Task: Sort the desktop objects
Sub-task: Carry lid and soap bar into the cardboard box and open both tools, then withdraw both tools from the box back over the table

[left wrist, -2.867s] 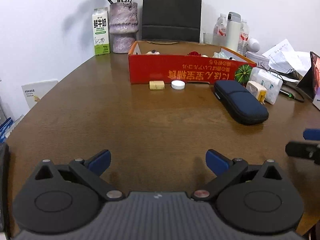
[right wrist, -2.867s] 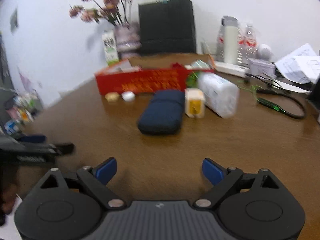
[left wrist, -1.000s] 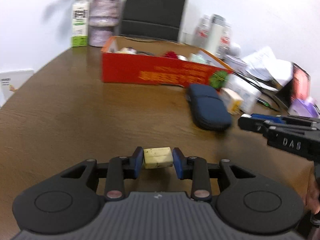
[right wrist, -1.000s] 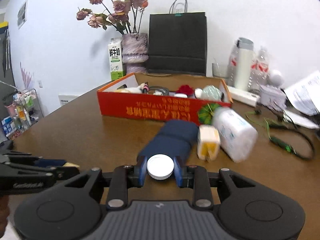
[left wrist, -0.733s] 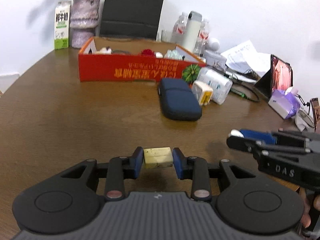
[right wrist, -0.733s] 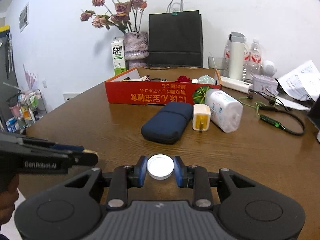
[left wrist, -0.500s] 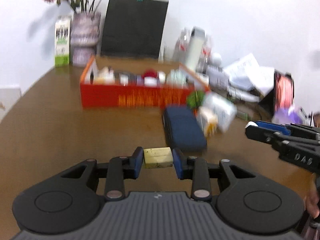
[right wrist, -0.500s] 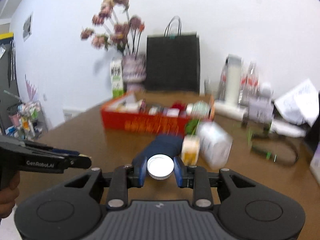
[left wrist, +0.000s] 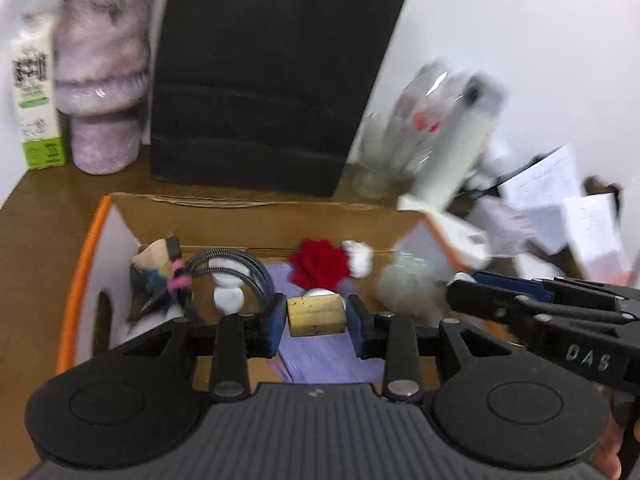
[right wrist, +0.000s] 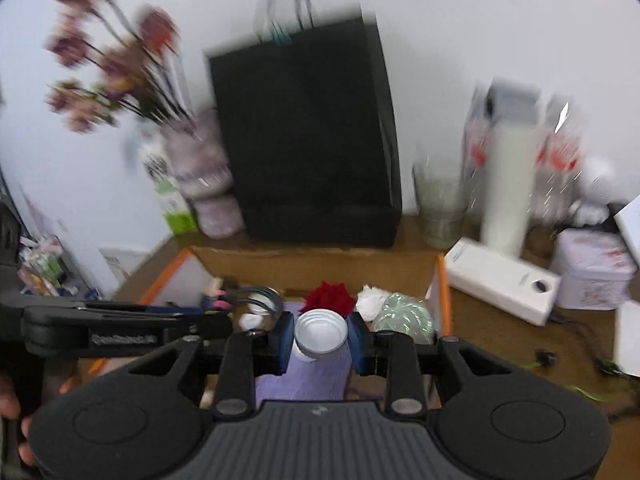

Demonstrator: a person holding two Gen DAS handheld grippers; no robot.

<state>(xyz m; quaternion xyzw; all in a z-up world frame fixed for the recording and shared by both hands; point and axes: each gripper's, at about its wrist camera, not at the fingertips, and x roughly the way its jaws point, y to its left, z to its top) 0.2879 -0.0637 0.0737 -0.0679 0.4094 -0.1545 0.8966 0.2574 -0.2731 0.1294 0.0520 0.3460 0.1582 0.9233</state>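
My left gripper [left wrist: 316, 316] is shut on a small yellow block [left wrist: 316, 315] and holds it above the open cardboard box [left wrist: 256, 208]. My right gripper [right wrist: 320, 334] is shut on a white round cap [right wrist: 321, 333], also above the box [right wrist: 320, 262]. The box holds a red flower [left wrist: 318, 264], a coiled cable [left wrist: 232, 266], a purple pad [left wrist: 320, 356] and other small items. The right gripper shows at the right of the left wrist view [left wrist: 460, 292]. The left gripper shows at the left of the right wrist view [right wrist: 216, 322].
A black paper bag [left wrist: 276, 72] stands behind the box. A vase [left wrist: 100, 80] and milk carton [left wrist: 34, 92] stand at the back left. Bottles [right wrist: 508, 168], a glass [right wrist: 440, 208], a white box [right wrist: 500, 284], a tin [right wrist: 592, 272] and papers [left wrist: 560, 200] crowd the right.
Both grippers moved forward from over the table to above the box, each still holding its item. The navy case and other table items have left the view.
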